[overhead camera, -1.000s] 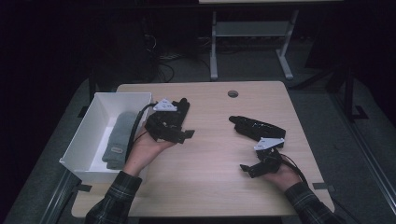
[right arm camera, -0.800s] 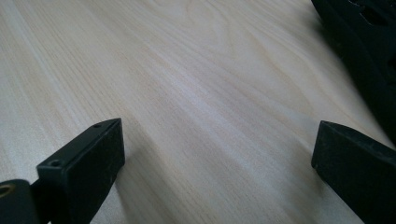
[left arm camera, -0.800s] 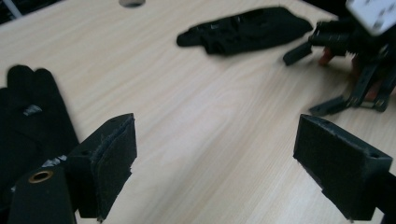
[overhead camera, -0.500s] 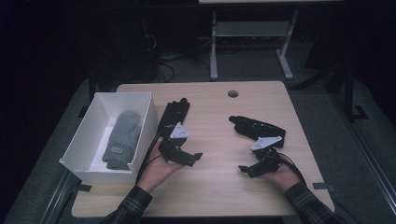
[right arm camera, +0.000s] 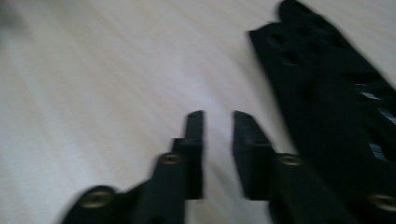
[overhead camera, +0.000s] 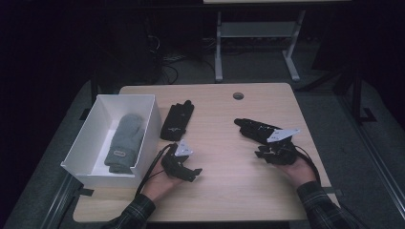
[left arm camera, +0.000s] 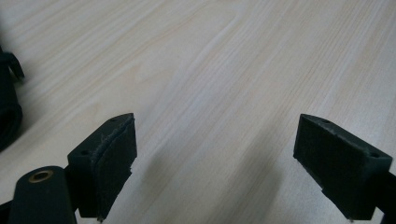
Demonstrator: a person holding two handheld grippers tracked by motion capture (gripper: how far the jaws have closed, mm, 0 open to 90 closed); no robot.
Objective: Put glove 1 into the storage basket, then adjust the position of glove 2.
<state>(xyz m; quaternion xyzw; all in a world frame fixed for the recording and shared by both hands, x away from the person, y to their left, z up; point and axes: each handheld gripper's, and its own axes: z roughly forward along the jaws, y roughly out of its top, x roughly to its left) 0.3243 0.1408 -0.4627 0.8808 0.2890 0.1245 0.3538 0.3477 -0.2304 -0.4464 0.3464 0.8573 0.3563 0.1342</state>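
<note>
I had the left gripper (overhead camera: 191, 170) low over the near left part of the wooden table (overhead camera: 224, 191), its jaws spread wide with bare wood between the pads (left arm camera: 112, 158) and nothing held. Just to its far side lay a black glove (overhead camera: 177, 120), flat on the table beside the white box (overhead camera: 143, 143). In the box rested a grey mitten (overhead camera: 123, 139) with a small patch near its cuff; I could not read any writing on it.

My right gripper (overhead camera: 260, 151) sat on the right side of the table, at the near edge of a second black glove (overhead camera: 258, 129) that stretched toward the far left. In the right gripper view the jaws had just been closing and stood almost together, a thin gap left, with nothing between them; that glove (right arm camera: 336, 112) lay just to their right, close to the right jaw. It carried pale markings, too blurred to read. A round hole (overhead camera: 238, 96) showed in the far part of the tabletop.
</note>
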